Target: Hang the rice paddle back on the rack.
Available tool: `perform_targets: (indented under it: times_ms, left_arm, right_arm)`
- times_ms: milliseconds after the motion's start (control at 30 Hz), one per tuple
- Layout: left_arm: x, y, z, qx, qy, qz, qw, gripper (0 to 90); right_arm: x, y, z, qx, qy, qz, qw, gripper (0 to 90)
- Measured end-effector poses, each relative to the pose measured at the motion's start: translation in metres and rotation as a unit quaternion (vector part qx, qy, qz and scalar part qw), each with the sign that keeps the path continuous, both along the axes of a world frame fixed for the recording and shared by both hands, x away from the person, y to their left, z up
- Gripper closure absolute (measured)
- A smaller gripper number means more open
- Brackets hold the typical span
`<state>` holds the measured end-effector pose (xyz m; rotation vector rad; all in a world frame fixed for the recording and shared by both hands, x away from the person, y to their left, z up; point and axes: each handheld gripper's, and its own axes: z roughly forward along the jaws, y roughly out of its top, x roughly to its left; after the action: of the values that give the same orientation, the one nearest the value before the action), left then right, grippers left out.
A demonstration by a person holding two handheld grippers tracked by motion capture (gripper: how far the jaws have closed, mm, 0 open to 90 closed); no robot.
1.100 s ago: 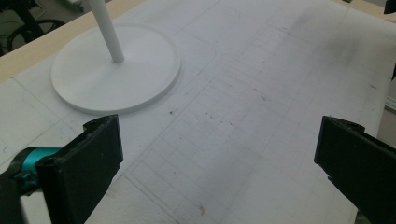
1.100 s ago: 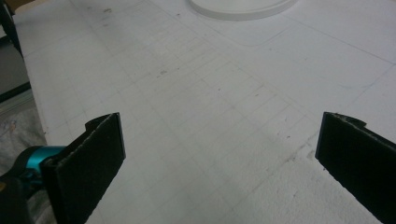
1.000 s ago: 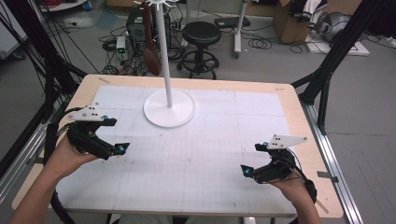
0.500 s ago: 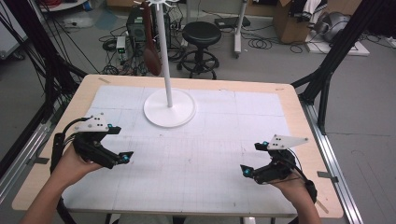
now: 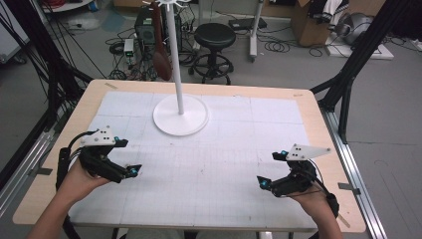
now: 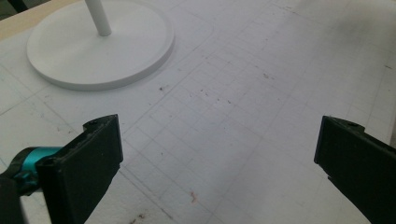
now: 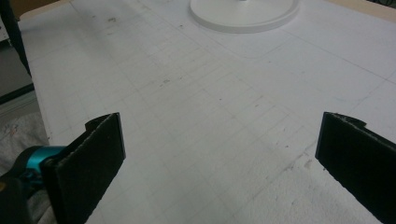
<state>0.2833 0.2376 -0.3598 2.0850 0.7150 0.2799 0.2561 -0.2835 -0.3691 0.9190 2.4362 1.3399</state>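
Over the gridded mat, left gripper and right gripper hover, jaws apparently spread wide.

The high view looks forward and down from above the person's side of the desk, taking in the whole top and the floor beyond. The left gripper view sits low and close over the white mat, facing the stand base. The right gripper view shares that base, seen farther off.

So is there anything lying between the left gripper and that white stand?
Nothing: between the left gripper and the white stand, the high view shows bare gridded mat.
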Motion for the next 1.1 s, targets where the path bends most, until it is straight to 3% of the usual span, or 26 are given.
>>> perform_targets:
  times_ms: [600, 833, 1100]
  left_arm:
    - [0.004, 0.003, -0.016, -0.014, 0.008, 0.004, 0.9999, 1.7]
    - [0.002, 0.004, -0.016, -0.017, -0.006, 0.007, 0.9998, 1.7]
    - [0.000, 0.004, -0.016, -0.022, -0.008, 0.003, 0.9997, 1.7]
  right_arm:
    - [-0.001, 0.000, 0.001, 0.002, -0.005, -0.002, 1.0000, 0.5]
    - [-0.001, -0.001, 0.002, 0.003, -0.010, -0.001, 0.9999, 0.5]
    - [-0.002, -0.001, 0.002, 0.003, -0.010, -0.001, 0.9999, 0.5]
